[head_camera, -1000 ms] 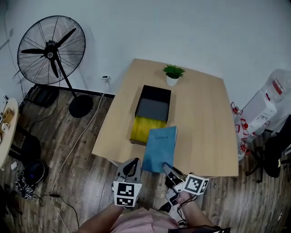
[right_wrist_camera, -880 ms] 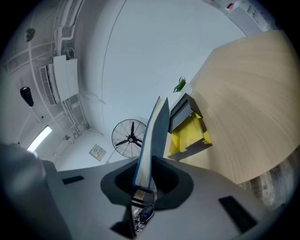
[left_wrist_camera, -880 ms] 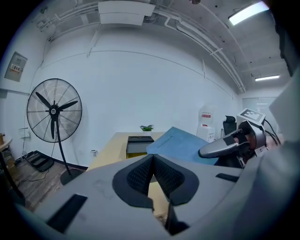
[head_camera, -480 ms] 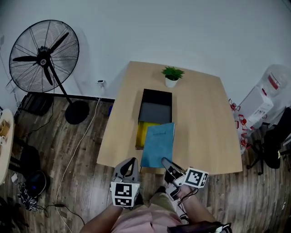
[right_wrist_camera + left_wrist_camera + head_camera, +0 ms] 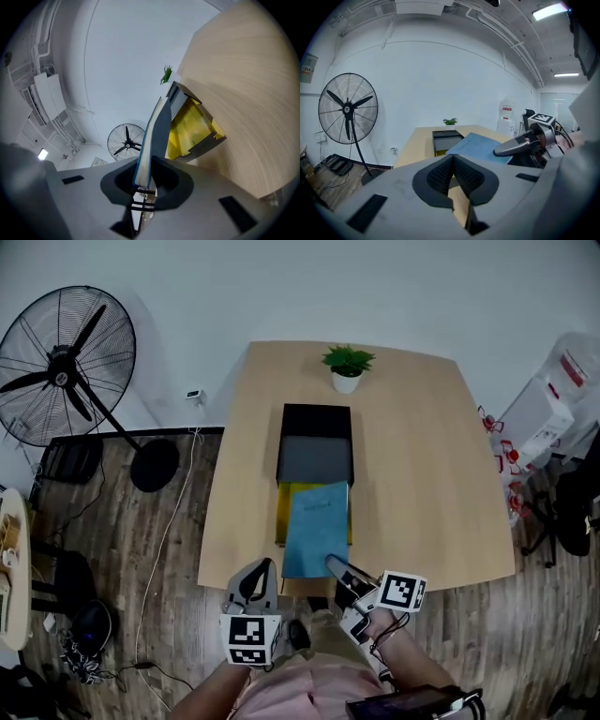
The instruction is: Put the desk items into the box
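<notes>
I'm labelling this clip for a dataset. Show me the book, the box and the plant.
book (image 5: 317, 526): head view, middle of its blue cover.
box (image 5: 317, 420): head view, black far end.
plant (image 5: 348, 360): head view, green leaves.

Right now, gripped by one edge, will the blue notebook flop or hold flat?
Probably stiff: the blue notebook extends flat from the right gripper without visible sag. Likely light, since one edge pinch carries it. It may pivot when lowered into the box.
</notes>
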Demonstrator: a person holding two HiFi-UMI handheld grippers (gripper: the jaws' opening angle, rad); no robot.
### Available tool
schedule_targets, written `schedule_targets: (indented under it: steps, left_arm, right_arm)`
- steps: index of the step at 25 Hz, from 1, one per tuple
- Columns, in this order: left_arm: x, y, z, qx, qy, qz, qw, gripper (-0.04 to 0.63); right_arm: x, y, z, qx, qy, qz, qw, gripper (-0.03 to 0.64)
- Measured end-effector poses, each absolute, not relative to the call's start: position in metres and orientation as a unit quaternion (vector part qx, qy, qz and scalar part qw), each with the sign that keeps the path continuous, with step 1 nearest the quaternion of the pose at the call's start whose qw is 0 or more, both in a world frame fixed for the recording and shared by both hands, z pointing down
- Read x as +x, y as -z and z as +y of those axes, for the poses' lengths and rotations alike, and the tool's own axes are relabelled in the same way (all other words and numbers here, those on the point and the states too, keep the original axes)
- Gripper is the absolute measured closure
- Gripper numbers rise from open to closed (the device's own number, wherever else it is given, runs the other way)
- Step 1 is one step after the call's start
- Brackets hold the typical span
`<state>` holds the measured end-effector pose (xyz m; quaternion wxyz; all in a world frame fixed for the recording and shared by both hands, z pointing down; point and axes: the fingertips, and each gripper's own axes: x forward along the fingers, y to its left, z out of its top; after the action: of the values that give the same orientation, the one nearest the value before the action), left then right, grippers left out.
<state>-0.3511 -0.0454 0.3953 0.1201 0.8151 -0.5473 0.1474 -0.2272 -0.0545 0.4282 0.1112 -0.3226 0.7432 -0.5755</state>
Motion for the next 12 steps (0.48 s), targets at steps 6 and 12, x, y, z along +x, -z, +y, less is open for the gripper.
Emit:
schedule_targets:
  steps: [6,12]
  left_arm:
    - [-0.344,-0.398,-0.063,0.819,-0.154,-0.540,0.122,0.586]
    - [-0.338,-0.403,-0.070,0.819,-0.156,-0.535,0.136,0.586]
  right_arm:
    - [-0.225,-0.457,-0.059,-0.319,0.640,0.688,0.124,0.561]
    - [-0.216,-0.474,-0.068,-0.320,0.674,0.654,0.124,0.558]
